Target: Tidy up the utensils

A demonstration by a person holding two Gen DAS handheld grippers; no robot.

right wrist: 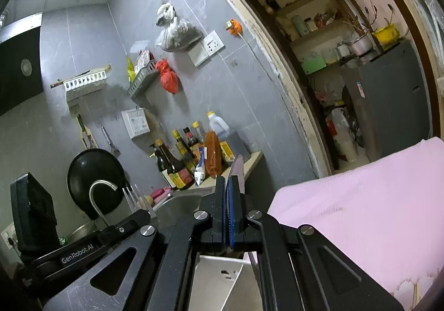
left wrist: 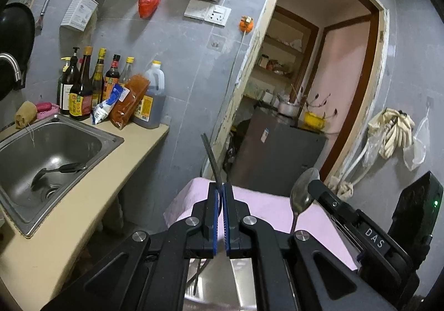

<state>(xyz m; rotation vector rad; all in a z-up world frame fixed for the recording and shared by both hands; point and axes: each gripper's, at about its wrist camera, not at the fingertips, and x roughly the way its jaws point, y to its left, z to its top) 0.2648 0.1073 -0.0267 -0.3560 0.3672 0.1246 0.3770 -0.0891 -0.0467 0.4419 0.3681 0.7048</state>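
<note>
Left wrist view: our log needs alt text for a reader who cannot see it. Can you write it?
The left gripper is shut on a pair of dark chopsticks above a pink cloth, while the right gripper beside it holds a metal spoon. To the left, a steel sink holds a dark ladle, with sauce bottles behind.

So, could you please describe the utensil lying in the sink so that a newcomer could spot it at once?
Start at the steel sink set into the beige counter, below the row of sauce bottles. Near its drain lies a dark ladle. It is the only utensil in the basin, black against the bare steel.
</note>
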